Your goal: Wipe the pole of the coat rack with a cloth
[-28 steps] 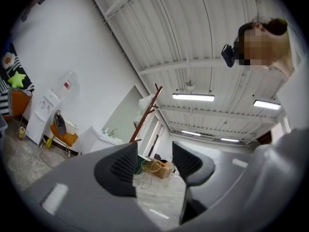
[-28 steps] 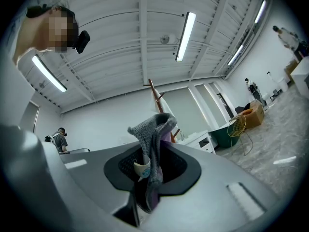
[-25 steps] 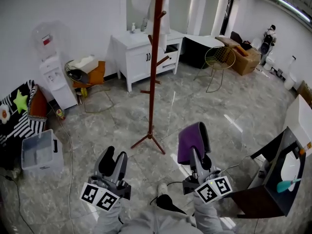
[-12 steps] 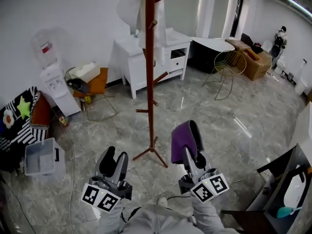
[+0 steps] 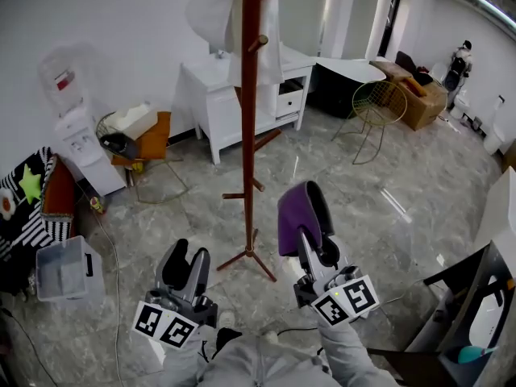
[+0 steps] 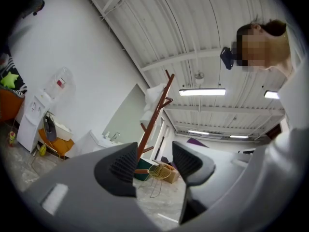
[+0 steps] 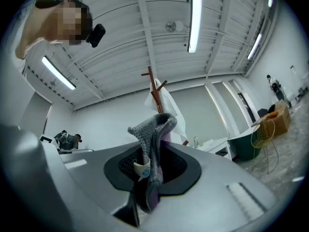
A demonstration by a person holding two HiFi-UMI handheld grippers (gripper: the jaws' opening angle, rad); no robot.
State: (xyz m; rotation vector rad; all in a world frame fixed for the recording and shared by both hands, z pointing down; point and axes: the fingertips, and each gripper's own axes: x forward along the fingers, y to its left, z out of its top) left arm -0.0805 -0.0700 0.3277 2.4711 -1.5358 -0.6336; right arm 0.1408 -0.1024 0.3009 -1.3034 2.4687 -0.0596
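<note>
The brown wooden coat rack [image 5: 249,127] stands on the marble floor ahead of me, its pole rising out of the top of the head view, with a white garment [image 5: 211,10] hung near its top. My right gripper [image 5: 310,234] is shut on a purple and grey cloth [image 5: 295,216], which folds over its jaws, just right of the rack's base. In the right gripper view the cloth [image 7: 153,153] is pinched between the jaws, with the rack [image 7: 155,93] behind it. My left gripper [image 5: 185,266] stands open and empty, lower left of the rack's feet; the rack [image 6: 153,114] shows past its jaws.
A white cabinet [image 5: 234,95] stands behind the rack. A water dispenser [image 5: 76,135] and a clear plastic bin [image 5: 60,268] are at the left. A wire chair [image 5: 375,103] and cardboard box [image 5: 419,95] are at the back right, a dark stand [image 5: 451,313] at the right.
The view has drawn closer to the coat rack. My right gripper with the cloth has shifted slightly left and up toward the pole's base. The left gripper stays open, hardly moved.
</note>
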